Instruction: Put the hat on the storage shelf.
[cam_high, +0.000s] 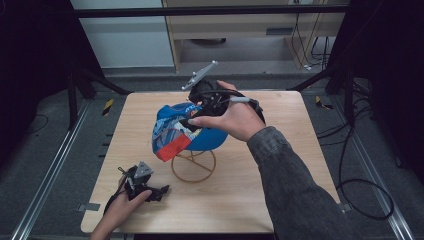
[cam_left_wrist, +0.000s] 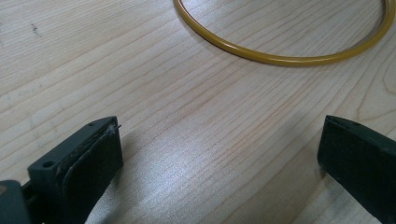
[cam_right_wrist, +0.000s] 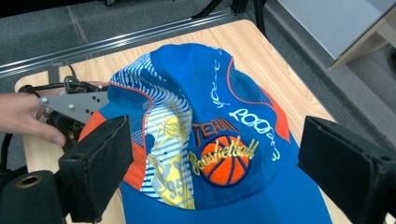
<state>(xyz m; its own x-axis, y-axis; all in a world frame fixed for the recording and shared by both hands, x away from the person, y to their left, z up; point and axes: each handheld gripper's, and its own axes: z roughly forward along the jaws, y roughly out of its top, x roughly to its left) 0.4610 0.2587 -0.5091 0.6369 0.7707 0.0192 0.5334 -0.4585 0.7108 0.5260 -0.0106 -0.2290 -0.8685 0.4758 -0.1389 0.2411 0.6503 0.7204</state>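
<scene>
The wooden table takes up the middle of the high view, a pale square top with straight grain, standing on grey carpet between two metal floor rails. At 12 o'clock beyond it stand a light wood cabinet and a white panel; black cables loop over the floor at 3 to 4 o'clock.

Near the table's centre a blue cap with an orange-red brim and a basketball emblem sits on a yellow wire stand, whose round base ring lies flat on the wood at 6 o'clock from the cap. The cap hides the stand's top.

The person's right forearm, in a grey sleeve, reaches in from 5 o'clock and crosses over the table's right half. The right hand holds the right gripper just above the cap at 1 o'clock from it; in the right gripper view its jaws stand wide apart, one on either side of the crown, gripping nothing.

The left gripper rests on the table at 7 o'clock from the stand, held by the left hand. In the left gripper view its jaws are spread apart over bare wood, with the stand's ring lying well ahead of them.
</scene>
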